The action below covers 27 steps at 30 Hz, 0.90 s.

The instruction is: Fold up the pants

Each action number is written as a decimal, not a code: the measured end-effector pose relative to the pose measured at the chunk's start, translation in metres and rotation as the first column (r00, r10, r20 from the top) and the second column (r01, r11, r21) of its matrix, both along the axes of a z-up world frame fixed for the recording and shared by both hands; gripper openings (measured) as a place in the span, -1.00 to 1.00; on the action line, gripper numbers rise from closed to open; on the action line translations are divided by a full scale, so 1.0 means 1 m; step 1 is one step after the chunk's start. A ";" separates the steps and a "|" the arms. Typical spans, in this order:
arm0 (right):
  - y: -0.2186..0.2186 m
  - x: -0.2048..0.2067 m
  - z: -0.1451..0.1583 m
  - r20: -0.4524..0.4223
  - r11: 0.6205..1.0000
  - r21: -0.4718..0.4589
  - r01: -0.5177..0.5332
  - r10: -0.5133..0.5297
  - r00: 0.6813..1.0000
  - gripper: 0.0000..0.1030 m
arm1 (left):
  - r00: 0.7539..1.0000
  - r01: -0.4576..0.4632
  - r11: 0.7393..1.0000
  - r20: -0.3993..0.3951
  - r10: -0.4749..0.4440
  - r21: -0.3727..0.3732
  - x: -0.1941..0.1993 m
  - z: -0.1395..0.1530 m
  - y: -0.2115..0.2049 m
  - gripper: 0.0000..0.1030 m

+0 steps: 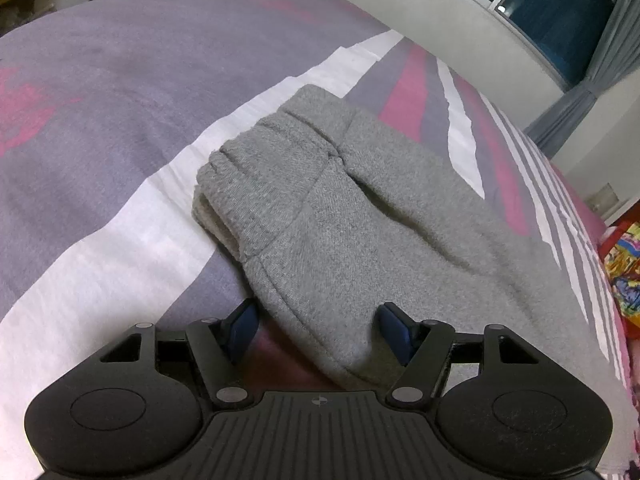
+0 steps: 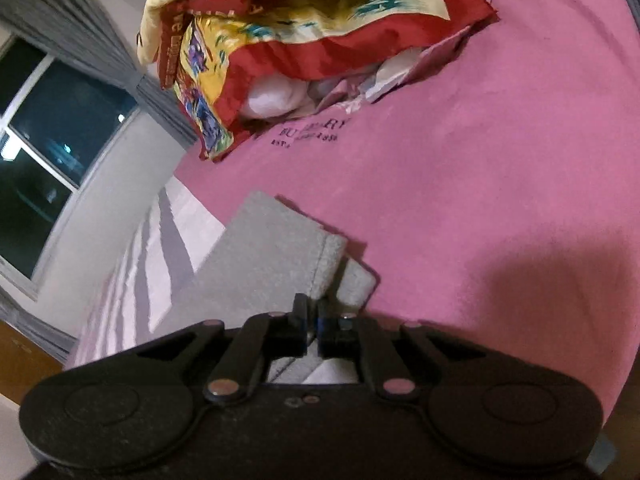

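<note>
- Grey sweatpants (image 1: 360,208) lie on the bed (image 1: 100,112), on its grey/pink/white striped cover, already doubled over: waistband end w/ its gathered elastic is on the far side in left view, fabric stacked in layers there.
- My left claw (image 1: 316,320) is spread wide, blue pads either side of the near edge of the pants, fabric running between the fingers but not pinched. Holding nothing.
- My right claw (image 2: 313,326) is drawn nearly shut, just a thin slit betw. the pads. Grey cloth sits right at the tips and under them, but I can't tell if any of it is actually caught in there.
- In right view the leg ends (image 2: 280,252) show as two stacked cuffs, top one offset from the lower, lying on the pink part of the cover.
- Red/yellow printed bag (image 2: 280,40) sits well beyond the cuffs, not in the way.
- Step, my guess: mid-fold, one fold done, setting up for the next or tidying.
- Next move calls for: left claw to close on the near edge through all layers, right to have a sure hold at the cuff end, then lift both together & carry evenly so layers don't slide apart.
- Offset cuffs prob. need squaring first.
</note>
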State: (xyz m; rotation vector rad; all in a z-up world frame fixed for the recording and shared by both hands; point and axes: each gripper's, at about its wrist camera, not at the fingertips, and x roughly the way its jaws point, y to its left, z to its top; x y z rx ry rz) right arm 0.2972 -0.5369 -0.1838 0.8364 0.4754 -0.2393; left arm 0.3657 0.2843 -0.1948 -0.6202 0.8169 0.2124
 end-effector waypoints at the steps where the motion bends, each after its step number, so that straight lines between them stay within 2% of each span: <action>1: 0.002 -0.004 0.007 0.018 1.000 -0.006 -0.004 0.004 1.000 -0.93 | 1.000 -0.001 1.000 0.000 0.001 -0.001 0.000 0.000 0.000 0.30; 5: 0.005 -0.014 0.019 0.035 1.000 -0.008 -0.005 0.005 0.999 -0.93 | 1.000 -0.004 1.000 0.005 0.004 0.003 0.000 0.001 0.000 0.30; 8: -0.003 -0.004 0.003 -0.027 1.000 0.015 0.006 -0.006 1.000 -0.94 | 1.000 -0.005 1.000 0.006 0.005 0.005 0.001 0.000 0.000 0.30; 9: -0.006 -0.005 0.000 -0.032 0.998 0.054 0.014 -0.012 0.999 -0.94 | 1.000 -0.004 1.000 0.006 0.004 0.002 0.001 0.000 0.000 0.30; 10: -0.007 -0.011 0.002 -0.015 0.996 0.081 0.025 -0.024 1.000 -0.94 | 1.000 -0.002 1.000 0.005 0.002 0.001 0.000 0.000 0.000 0.30; 15: -0.001 -0.027 0.015 0.057 0.997 0.071 0.036 -0.040 0.998 -0.94 | 1.000 0.001 1.000 0.004 -0.001 -0.004 0.000 -0.001 0.001 0.30; 17: -0.003 -0.015 0.005 -0.018 0.998 0.059 0.026 -0.025 1.000 -0.92 | 1.000 -0.001 1.000 0.005 0.001 -0.002 -0.001 -0.001 0.000 0.30; 18: -0.007 -0.010 -0.002 -0.054 0.996 0.088 0.013 -0.008 0.999 -0.92 | 1.000 -0.002 1.000 0.004 0.002 -0.003 0.000 -0.001 0.001 0.30; 19: -0.011 -0.014 -0.005 -0.045 0.993 0.113 0.016 -0.011 0.999 -0.87 | 1.000 -0.002 1.000 0.004 0.002 -0.003 -0.001 -0.001 0.001 0.30; 20: -0.012 -0.021 -0.003 -0.033 0.992 0.115 0.046 -0.043 0.999 -0.51 | 1.000 -0.001 1.000 0.003 0.001 -0.004 -0.001 0.000 0.000 0.30; 21: -0.013 -0.029 0.001 -0.022 0.991 0.096 0.091 -0.090 0.996 -0.34 | 1.000 0.000 1.000 0.004 0.000 -0.003 -0.001 0.000 0.000 0.30; 22: -0.013 -0.038 0.003 -0.002 0.989 0.090 0.118 -0.118 0.993 0.01 | 1.000 0.001 1.000 0.005 -0.001 -0.002 -0.001 -0.001 0.000 0.30; 23: -0.014 -0.043 0.003 0.016 0.987 0.105 0.118 -0.121 0.993 0.17 | 1.000 0.001 1.000 0.006 -0.001 -0.002 -0.001 -0.001 0.000 0.30; 25: -0.017 -0.040 -0.004 0.013 0.988 0.132 0.077 -0.080 0.997 0.16 | 1.000 -0.002 1.000 0.009 0.002 -0.001 -0.002 -0.001 -0.001 0.31; 27: -0.018 -0.028 -0.006 0.011 0.992 0.120 0.034 -0.036 0.999 0.04 | 1.000 -0.005 1.000 0.009 0.005 0.001 -0.001 -0.001 -0.003 0.33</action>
